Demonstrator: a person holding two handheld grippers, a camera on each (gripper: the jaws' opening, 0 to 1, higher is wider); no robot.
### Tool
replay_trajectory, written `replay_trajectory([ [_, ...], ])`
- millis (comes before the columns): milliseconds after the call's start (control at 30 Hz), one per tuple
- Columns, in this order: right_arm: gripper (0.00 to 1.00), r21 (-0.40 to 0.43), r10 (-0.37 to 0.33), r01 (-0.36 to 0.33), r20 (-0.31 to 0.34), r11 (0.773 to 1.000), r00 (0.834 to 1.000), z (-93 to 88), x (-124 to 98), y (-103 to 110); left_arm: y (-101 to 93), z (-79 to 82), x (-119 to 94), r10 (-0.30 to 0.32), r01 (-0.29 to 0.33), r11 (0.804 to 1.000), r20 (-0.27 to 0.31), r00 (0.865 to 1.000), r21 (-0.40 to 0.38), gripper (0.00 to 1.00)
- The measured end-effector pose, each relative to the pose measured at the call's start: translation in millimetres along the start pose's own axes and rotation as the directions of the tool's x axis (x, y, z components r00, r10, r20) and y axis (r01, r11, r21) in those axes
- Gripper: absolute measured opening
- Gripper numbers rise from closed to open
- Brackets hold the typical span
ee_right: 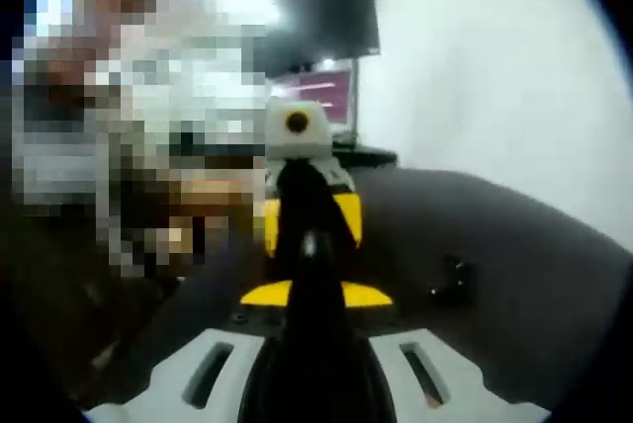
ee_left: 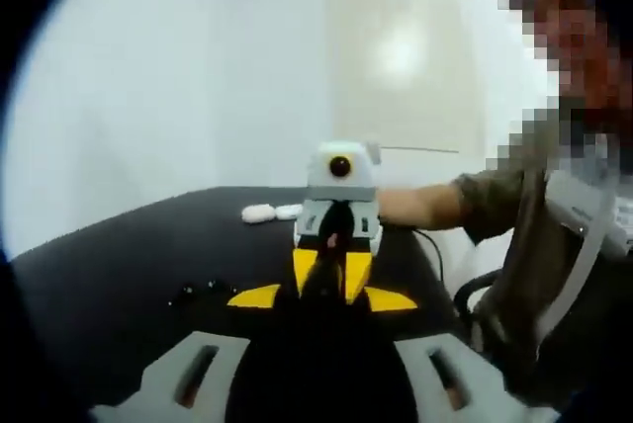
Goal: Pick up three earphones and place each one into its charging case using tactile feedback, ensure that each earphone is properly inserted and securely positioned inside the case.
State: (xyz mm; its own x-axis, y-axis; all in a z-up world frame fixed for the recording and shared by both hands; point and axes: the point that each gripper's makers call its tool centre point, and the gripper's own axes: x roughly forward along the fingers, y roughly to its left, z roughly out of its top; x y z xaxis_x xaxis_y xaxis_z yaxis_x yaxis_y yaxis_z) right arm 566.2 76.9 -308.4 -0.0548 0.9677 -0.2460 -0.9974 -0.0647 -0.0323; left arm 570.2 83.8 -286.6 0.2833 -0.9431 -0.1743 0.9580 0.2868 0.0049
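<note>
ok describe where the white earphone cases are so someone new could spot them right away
In the left gripper view, find the black table against the white wall. Near its far edge, just left of the other hand-held gripper facing the camera, lie two small white charging cases side by side. They are the pale rounded things on the dark top.

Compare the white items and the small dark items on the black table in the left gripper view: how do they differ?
The white items stand out brightly; the dark items almost blend into the black table. The white items lie farther off, the dark items nearer. The white items look larger and rounded, the dark items tiny. Both rest on the table, unheld.
</note>
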Motion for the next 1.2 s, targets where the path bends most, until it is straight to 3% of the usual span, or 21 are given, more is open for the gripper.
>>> replay_trajectory([
  [33, 0.18, -0.005, 0.001, -0.001, 0.000, 1.000, 1.000, -0.2, 0.0, 1.1, -1.4, 0.4, 2.8, -0.003, 0.003, 0.999, 0.000, 1.000, 0.037, 0.19],
  [100, 0.18, 0.001, 0.000, 0.000, 0.003, 1.000, 1.000, -0.5, -1.6, 0.1, -4.8, -0.1, 6.7, -0.020, 0.020, 1.000, -0.004, 1.000, 0.021, 0.17],
  [167, 0.18, -0.008, -0.010, 0.010, 0.003, 1.000, 1.000, -0.7, -1.5, -0.4, -3.2, -1.6, 8.0, -0.015, 0.015, 1.000, -0.019, 1.000, -0.005, 0.15],
  [300, 0.18, -0.058, -0.016, 0.016, 0.002, 0.998, 1.000, -1.1, -2.2, 1.1, -5.8, -0.6, 8.4, -0.063, 0.058, 0.993, -0.042, 0.997, -0.101, 0.14],
  [400, 0.18, -0.135, -0.030, 0.030, 0.002, 0.990, 1.000, -0.3, -2.0, 1.4, -1.1, 2.1, 7.5, -0.098, 0.082, 0.965, -0.054, 0.994, -0.248, 0.13],
  [467, 0.18, -0.155, -0.035, 0.035, 0.001, 0.987, 0.999, -0.7, -1.5, 1.3, -2.0, 1.2, 8.3, -0.111, 0.089, 0.948, -0.057, 0.992, -0.306, 0.13],
  [533, 0.18, -0.170, -0.045, 0.044, 0.003, 0.984, 0.999, -0.4, -1.7, -0.8, -1.9, 2.2, 9.3, -0.108, 0.091, 0.952, -0.043, 0.993, -0.293, 0.14],
  [567, 0.18, -0.172, -0.044, 0.044, 0.000, 0.984, 0.999, -1.2, -1.6, -0.9, 1.5, 8.7, 10.1, -0.092, 0.089, 0.962, 0.000, 0.996, -0.260, 0.14],
  [600, 0.18, -0.177, -0.027, 0.027, 0.003, 0.984, 1.000, -0.7, -1.6, 2.0, 10.4, 14.6, 8.5, -0.032, 0.039, 0.971, 0.035, 0.999, -0.236, 0.12],
  [633, 0.18, -0.168, 0.009, -0.007, 0.010, 0.986, 1.000, 1.2, -0.9, 10.1, 22.9, 14.7, 5.5, 0.035, -0.030, 0.983, 0.027, 0.999, -0.180, 0.12],
  [700, 0.18, -0.146, -0.007, 0.008, 0.008, 0.989, 1.000, 2.9, -3.7, 6.4, 22.7, 16.1, 1.1, 0.012, -0.005, 0.979, 0.032, 0.999, -0.206, 0.15],
  [800, 0.18, -0.107, -0.005, 0.006, 0.011, 0.994, 1.000, 4.6, -5.6, 5.5, 27.4, 18.1, -5.8, 0.013, -0.007, 0.984, 0.032, 0.999, -0.177, 0.13],
  [900, 0.18, -0.075, -0.015, 0.016, 0.012, 0.997, 1.000, 3.9, -6.6, 0.4, 22.3, 19.7, -12.3, -0.055, 0.068, 0.963, 0.055, 0.997, -0.261, 0.15],
  [967, 0.18, -0.055, -0.025, 0.025, 0.012, 0.998, 1.000, 3.4, -7.0, -2.0, 23.1, 12.6, -14.2, -0.054, 0.066, 0.962, 0.052, 0.997, -0.263, 0.14],
  [1000, 0.18, -0.051, -0.027, 0.028, 0.012, 0.998, 1.000, 3.6, -7.3, -2.2, 24.1, 5.7, -14.3, -0.030, 0.036, 0.965, 0.027, 0.999, -0.259, 0.11],
  [1067, 0.18, -0.050, -0.029, 0.030, 0.011, 0.998, 1.000, 2.8, -6.6, -1.6, 25.6, 3.9, -13.5, 0.015, -0.015, 0.983, -0.003, 1.000, -0.184, 0.08],
  [1133, 0.18, -0.052, -0.031, 0.032, 0.010, 0.998, 0.999, 1.8, -5.7, -1.6, 15.9, 10.2, -11.5, -0.016, 0.025, 0.978, 0.044, 0.999, -0.209, 0.09],
  [1200, 0.18, -0.046, -0.032, 0.033, 0.010, 0.998, 0.999, 1.8, -5.7, -1.8, 11.5, 5.1, -10.2, -0.048, 0.051, 0.971, 0.020, 0.999, -0.232, 0.14],
])
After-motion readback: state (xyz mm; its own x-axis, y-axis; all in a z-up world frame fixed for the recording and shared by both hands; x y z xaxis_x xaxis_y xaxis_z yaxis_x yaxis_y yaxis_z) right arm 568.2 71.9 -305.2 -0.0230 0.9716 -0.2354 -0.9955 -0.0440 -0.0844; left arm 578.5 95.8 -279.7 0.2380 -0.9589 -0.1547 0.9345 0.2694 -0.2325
